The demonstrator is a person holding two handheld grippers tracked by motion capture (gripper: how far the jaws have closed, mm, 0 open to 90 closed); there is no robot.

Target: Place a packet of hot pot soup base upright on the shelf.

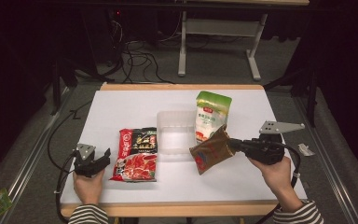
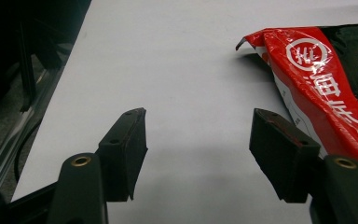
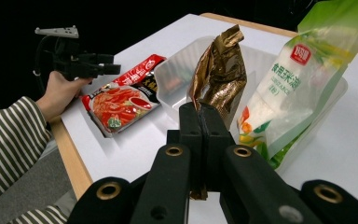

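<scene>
Forearms in striped sleeves come in from the bottom of the high view. The right gripper (image 1: 231, 143) grasps a brown-gold pouch (image 1: 211, 151) by one edge, holding it off the white table (image 1: 121, 105); the pouch's long axis runs from lower left to upper right, just right of a clear plastic tub (image 1: 175, 132). I cannot tell whether the tub holds anything. A green-and-white pouch (image 1: 210, 114) lies at the tub's far right corner. A red-and-black packet (image 1: 136, 154) lies flat left of the tub, its long axis running toward the person. The left gripper (image 1: 103, 157) rests beside that packet.

Left gripper view: jaws spread wide with nothing between them, low over the table; the red-and-black packet (image 2: 326, 88) shows white Chinese characters and a round logo.

Right gripper view: jaws clenched on the brown-gold pouch (image 3: 219, 79), which stands upright. The green-and-white pouch (image 3: 293, 84), with a red logo and Chinese writing, leans against the tub (image 3: 177, 70).
</scene>
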